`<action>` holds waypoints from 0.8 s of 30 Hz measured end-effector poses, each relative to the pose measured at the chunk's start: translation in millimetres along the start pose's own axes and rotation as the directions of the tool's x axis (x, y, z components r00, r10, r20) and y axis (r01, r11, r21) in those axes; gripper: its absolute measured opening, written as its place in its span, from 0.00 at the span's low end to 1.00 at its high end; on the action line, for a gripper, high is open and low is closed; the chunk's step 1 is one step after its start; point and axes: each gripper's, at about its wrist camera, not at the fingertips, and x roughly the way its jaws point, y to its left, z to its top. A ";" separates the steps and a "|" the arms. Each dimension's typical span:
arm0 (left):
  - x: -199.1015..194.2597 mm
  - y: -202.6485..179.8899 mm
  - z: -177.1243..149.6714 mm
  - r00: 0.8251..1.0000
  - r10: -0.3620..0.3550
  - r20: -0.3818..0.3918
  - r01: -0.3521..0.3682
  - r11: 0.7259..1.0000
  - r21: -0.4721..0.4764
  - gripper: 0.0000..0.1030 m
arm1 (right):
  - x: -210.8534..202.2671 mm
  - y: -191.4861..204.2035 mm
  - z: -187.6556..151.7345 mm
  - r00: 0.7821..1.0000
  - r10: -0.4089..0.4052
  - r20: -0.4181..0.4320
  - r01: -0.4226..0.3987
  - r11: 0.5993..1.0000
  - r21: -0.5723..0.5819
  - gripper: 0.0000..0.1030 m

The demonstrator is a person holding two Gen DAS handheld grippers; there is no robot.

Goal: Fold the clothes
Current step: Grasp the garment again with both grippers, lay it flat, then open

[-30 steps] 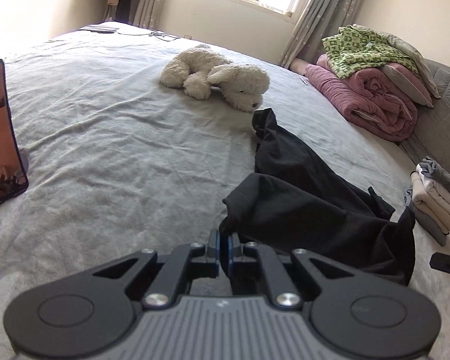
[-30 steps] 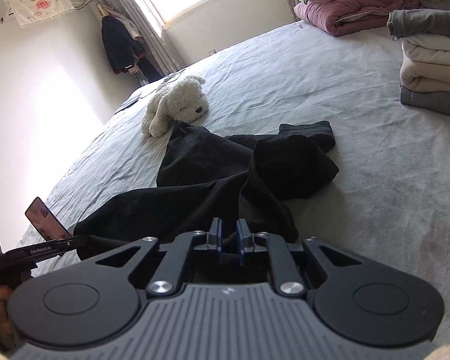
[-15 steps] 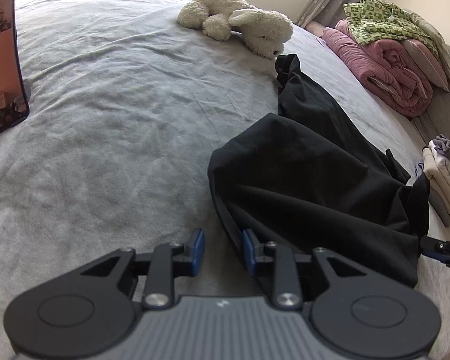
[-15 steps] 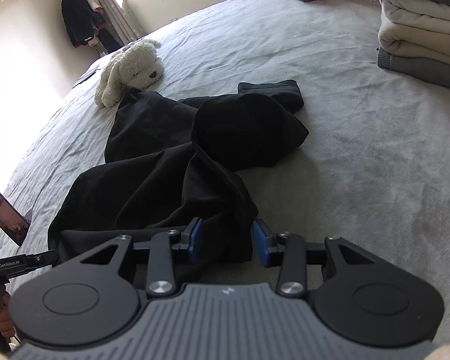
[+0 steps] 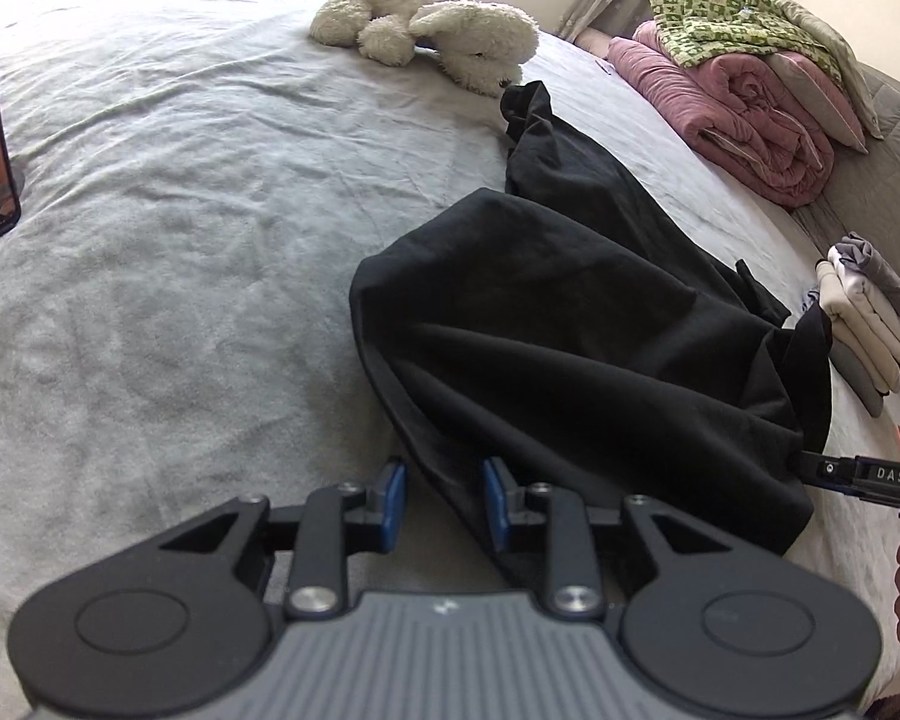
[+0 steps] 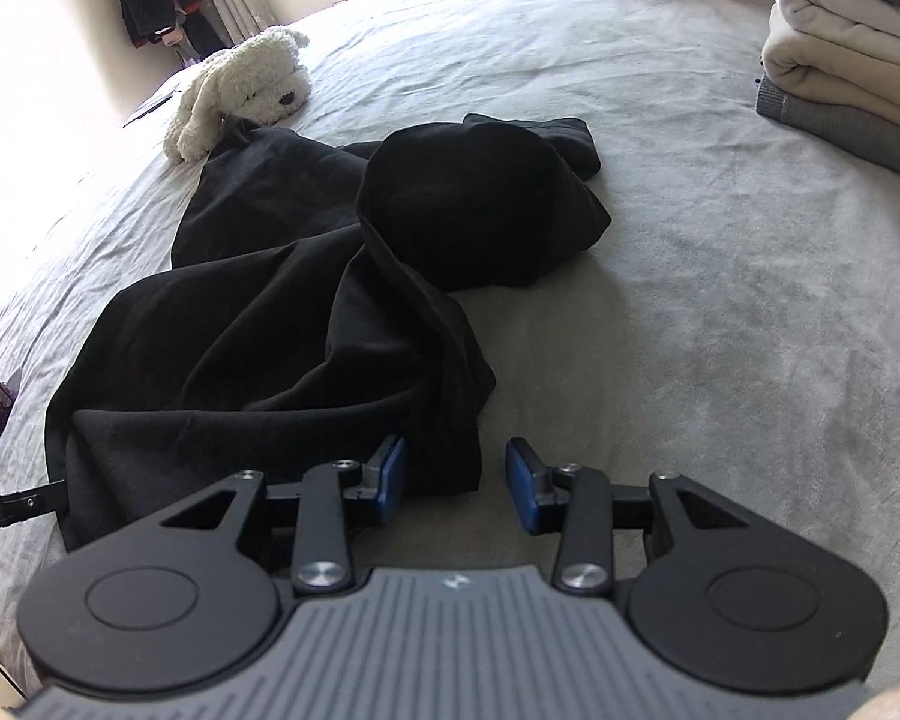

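The left hand-held gripper (image 5: 440, 501) stood with its blue pads apart, having just been opening; a near hem of the black garment (image 5: 570, 324) lay between them, unpinched. The right hand-held gripper (image 6: 456, 483) likewise stood parted after opening, with a fold of the same garment beside its left pad, not clamped. The garment lay crumpled on the grey bed (image 5: 180, 210), stretching away to a white plush dog (image 5: 432, 30). A stack of folded clothes (image 6: 852, 66) sat well apart to the right; rolled pink bedding (image 5: 744, 114) lay by the far edge.
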 end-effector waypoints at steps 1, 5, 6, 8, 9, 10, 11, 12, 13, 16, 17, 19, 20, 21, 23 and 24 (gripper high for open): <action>1.4 -2.6 -1.2 1.000 -0.004 -0.001 0.004 1.000 0.012 0.26 | 1.7 2.1 -0.4 1.000 0.000 0.003 0.000 1.000 -0.010 0.40; 5.8 -13.6 -5.5 1.000 0.021 0.007 -0.022 0.995 0.095 0.13 | 3.2 6.2 0.1 1.000 0.013 0.016 -0.013 0.999 -0.034 0.15; 5.3 -13.3 -5.7 1.000 0.013 0.006 -0.014 0.995 0.094 0.06 | 1.3 6.1 0.4 1.000 0.011 0.023 -0.011 0.999 -0.035 0.13; 1.9 -11.3 -6.4 1.000 0.002 0.004 -0.002 0.997 0.076 0.01 | -5.4 4.9 0.9 0.999 0.012 0.044 -0.011 0.999 -0.033 0.08; -1.2 -11.8 -6.9 1.000 0.003 0.009 -0.004 0.997 0.080 0.01 | -10.8 3.7 1.1 0.998 0.016 0.059 -0.014 0.999 -0.029 0.07; -4.5 -12.5 -7.5 1.000 0.005 0.015 -0.007 0.996 0.086 0.01 | -17.8 2.6 0.9 0.997 0.016 0.074 -0.014 0.999 -0.029 0.07; -7.7 -13.1 -8.1 1.000 0.008 0.020 -0.009 0.996 0.091 0.01 | -25.1 1.4 0.6 0.996 0.015 0.090 -0.012 1.000 -0.029 0.06; -12.4 -13.7 -8.2 0.999 0.009 0.031 -0.011 0.996 0.094 0.01 | -32.3 0.3 0.2 0.994 0.014 0.105 -0.011 1.000 -0.029 0.05; -17.4 -14.1 -7.9 0.999 0.007 0.042 -0.011 0.995 0.095 0.01 | -39.6 -0.8 -0.1 0.993 0.014 0.121 -0.010 1.000 -0.029 0.05; -36.0 -14.9 -6.4 0.997 -0.008 0.074 0.002 0.996 0.092 0.01 | -64.2 -5.5 -2.7 0.986 0.017 0.168 -0.013 1.000 -0.024 0.05; -43.1 -15.3 -5.8 0.996 -0.013 0.088 0.005 0.996 0.094 0.01 | -72.0 -7.3 -3.7 0.983 0.020 0.181 -0.017 1.000 -0.021 0.05; -56.0 -15.6 -4.8 0.993 -0.021 0.115 0.010 0.995 0.095 0.01 | -87.5 -11.9 -6.3 0.978 0.024 0.210 -0.022 1.000 -0.009 0.05; -62.1 -15.7 -4.3 0.992 -0.024 0.127 0.012 0.995 0.094 0.01 | -95.0 -14.5 -7.7 0.974 0.024 0.224 -0.024 1.000 -0.003 0.05; -67.0 -15.1 -3.6 0.990 -0.026 0.139 0.013 0.996 0.092 0.01 | -101.5 -17.0 -8.7 0.970 0.021 0.240 -0.023 1.000 0.003 0.05; -72.9 -13.3 -2.0 0.988 -0.025 0.155 0.013 0.997 0.082 0.01 | -111.4 -21.9 -9.0 0.963 0.010 0.270 -0.014 1.000 0.016 0.05; -71.7 -11.7 -1.1 0.988 -0.020 0.155 0.008 0.997 0.075 0.01 | -114.1 -24.2 -8.4 0.960 0.004 0.281 -0.011 1.000 0.024 0.05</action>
